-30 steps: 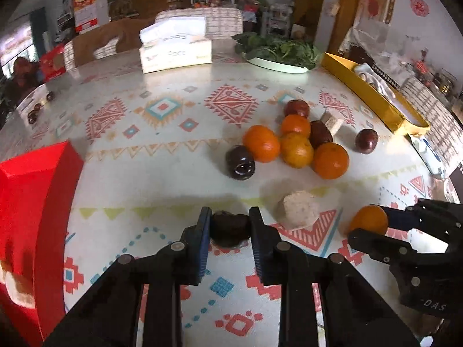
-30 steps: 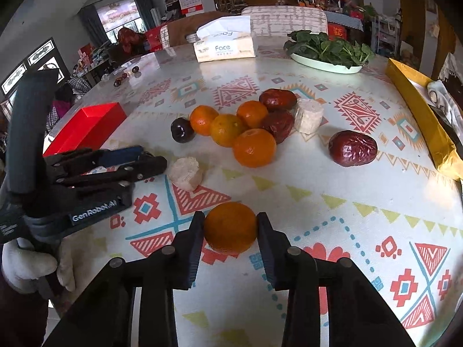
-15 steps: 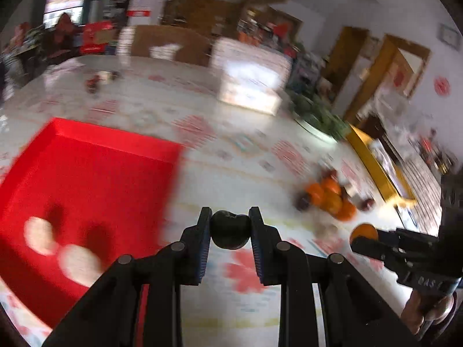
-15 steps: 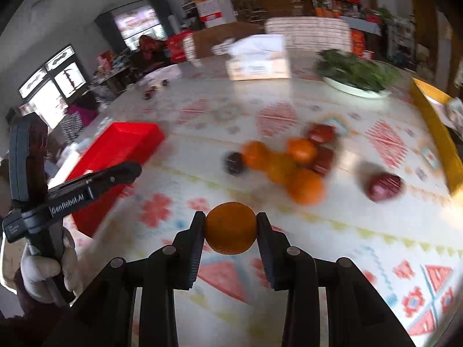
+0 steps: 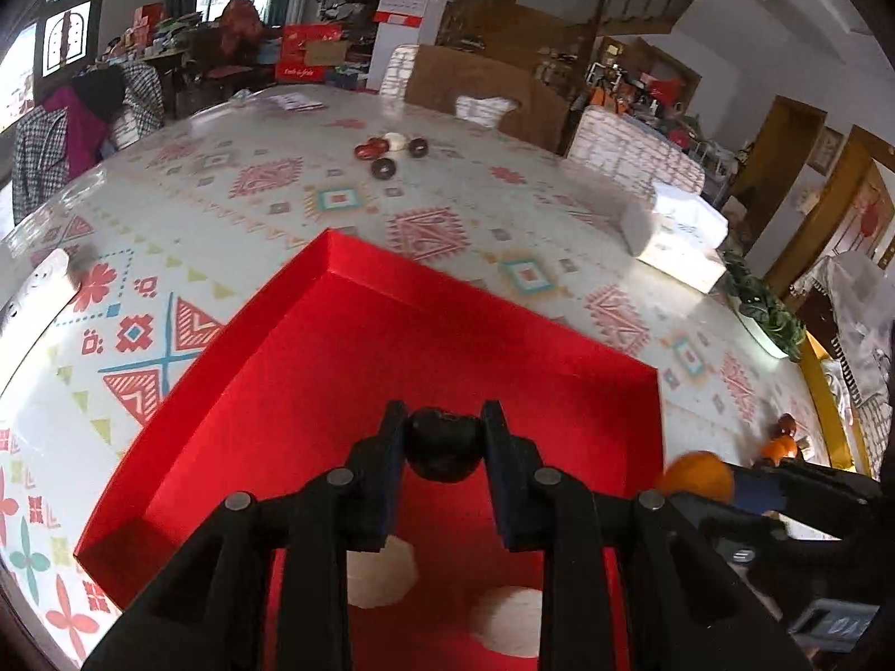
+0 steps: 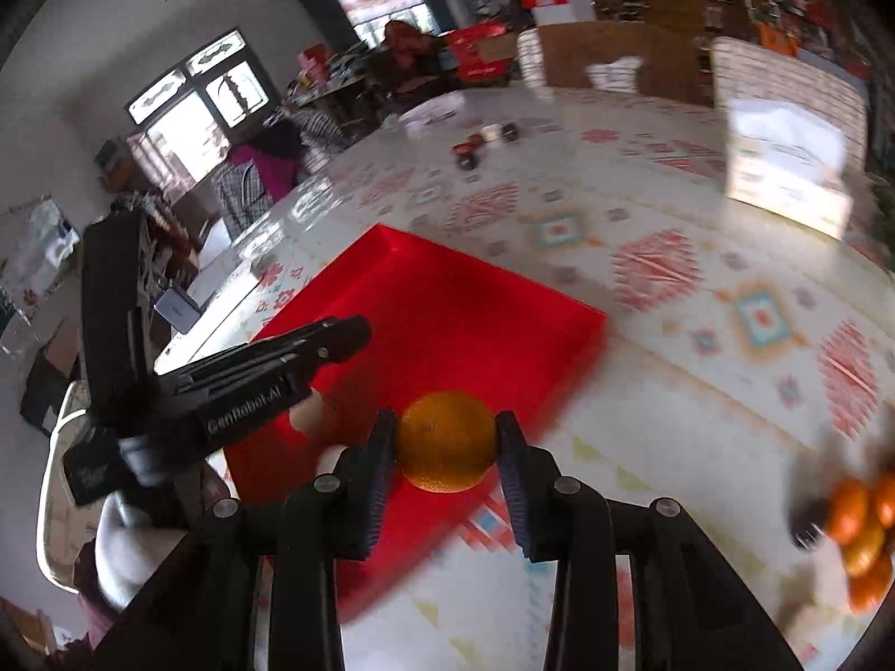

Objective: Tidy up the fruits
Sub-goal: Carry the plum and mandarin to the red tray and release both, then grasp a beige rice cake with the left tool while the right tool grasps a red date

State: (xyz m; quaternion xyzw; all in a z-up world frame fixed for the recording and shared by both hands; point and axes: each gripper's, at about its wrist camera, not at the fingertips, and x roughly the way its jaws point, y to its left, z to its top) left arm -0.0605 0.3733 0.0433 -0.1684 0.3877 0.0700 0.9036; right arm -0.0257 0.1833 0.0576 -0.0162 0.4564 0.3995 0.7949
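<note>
My left gripper (image 5: 443, 444) is shut on a dark plum (image 5: 442, 450) and hangs over the inside of the red tray (image 5: 313, 369). Two pale round pieces (image 5: 506, 618) lie on the tray floor below it. My right gripper (image 6: 446, 442) is shut on an orange (image 6: 446, 440), held above the near right edge of the red tray (image 6: 475, 307). The right gripper with its orange (image 5: 696, 475) also shows at the right of the left wrist view. In the right wrist view the left gripper (image 6: 358, 332) reaches over the tray from the left.
A pile of oranges and dark fruit (image 6: 856, 525) lies on the patterned tablecloth to the right, blurred. A white tissue box (image 5: 677, 240) and a plate of greens (image 5: 766, 313) stand further back. A few small dark fruits (image 5: 386, 156) sit at the far side.
Both grippers have swung left from the fruit pile to the red tray, each carrying its fruit. The left one now hangs over the tray's inside.
</note>
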